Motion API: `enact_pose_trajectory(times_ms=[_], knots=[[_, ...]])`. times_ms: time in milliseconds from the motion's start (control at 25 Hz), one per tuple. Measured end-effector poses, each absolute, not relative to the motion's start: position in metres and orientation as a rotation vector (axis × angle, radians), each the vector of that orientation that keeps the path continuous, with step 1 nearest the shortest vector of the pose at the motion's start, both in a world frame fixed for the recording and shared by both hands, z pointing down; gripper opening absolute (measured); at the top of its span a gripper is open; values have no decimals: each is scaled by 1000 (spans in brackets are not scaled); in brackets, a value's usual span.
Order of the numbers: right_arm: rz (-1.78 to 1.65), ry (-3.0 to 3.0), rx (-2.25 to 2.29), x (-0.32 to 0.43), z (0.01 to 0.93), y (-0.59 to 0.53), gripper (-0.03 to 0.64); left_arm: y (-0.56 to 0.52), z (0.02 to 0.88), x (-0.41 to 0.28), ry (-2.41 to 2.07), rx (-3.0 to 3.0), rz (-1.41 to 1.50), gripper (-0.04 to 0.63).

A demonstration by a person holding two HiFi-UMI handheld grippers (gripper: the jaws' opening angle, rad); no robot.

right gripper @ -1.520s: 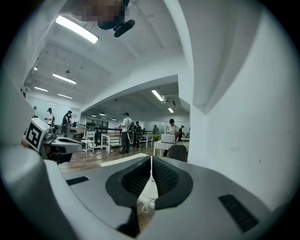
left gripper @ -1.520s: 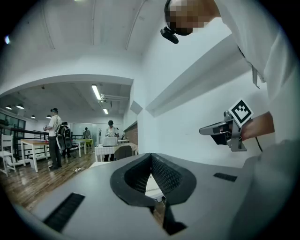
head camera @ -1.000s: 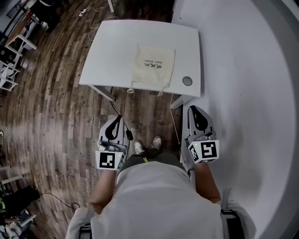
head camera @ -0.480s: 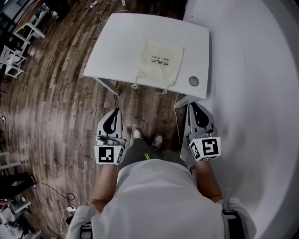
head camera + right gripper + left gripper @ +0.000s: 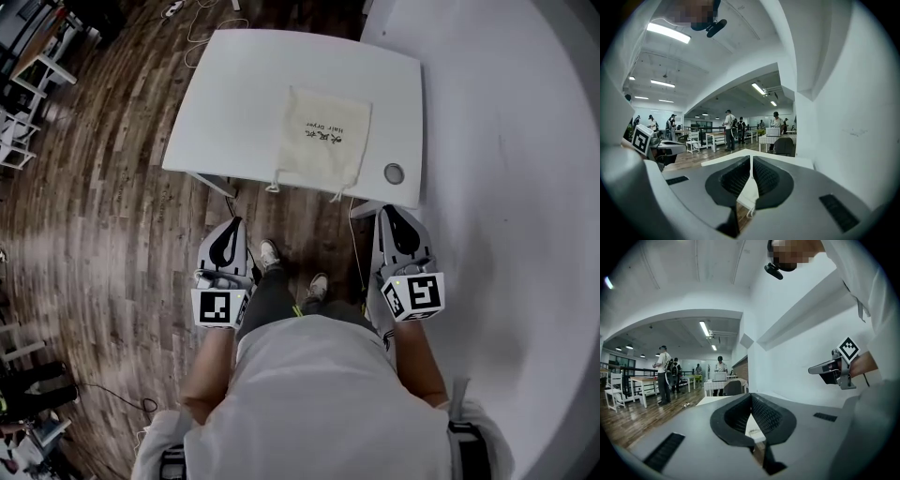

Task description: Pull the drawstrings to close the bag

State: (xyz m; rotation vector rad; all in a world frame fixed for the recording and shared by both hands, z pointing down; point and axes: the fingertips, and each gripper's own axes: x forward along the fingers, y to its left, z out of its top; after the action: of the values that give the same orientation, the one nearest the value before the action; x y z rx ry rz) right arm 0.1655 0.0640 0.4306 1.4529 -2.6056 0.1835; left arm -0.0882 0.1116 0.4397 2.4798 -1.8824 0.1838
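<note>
Cream cloth drawstring bag [image 5: 323, 139] lies on the white square counter [image 5: 234, 94] at twelve o'clock of the left gripper [image 5: 233, 225] and right gripper [image 5: 386, 213], fingers pressed together, empty; they should open before nipping the dangling cord loops [image 5: 273, 187].

the head view looks steeply down over the person [image 5: 319, 394], the bench [image 5: 234, 94] well ahead at 12 o'clock. each gripper view sits close behind its own fingers [image 5: 766, 416], facing level toward that bench. the left gripper view catches the right gripper [image 5: 813, 370] at 3 o'clock, the right gripper view the left gripper [image 5: 682, 148] at 9 o'clock.
</note>
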Motion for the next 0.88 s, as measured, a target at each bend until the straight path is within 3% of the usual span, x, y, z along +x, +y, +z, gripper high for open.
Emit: enact_pose_trajectory(times_ms=[480,880], knots=[[90,-2469,1544,80,416,-20,41,1,461,-164,-1684,2570,61,17],[182,-2313,1558,91,464,-30,41,-35,522,-181,-1596,2568,211,17]])
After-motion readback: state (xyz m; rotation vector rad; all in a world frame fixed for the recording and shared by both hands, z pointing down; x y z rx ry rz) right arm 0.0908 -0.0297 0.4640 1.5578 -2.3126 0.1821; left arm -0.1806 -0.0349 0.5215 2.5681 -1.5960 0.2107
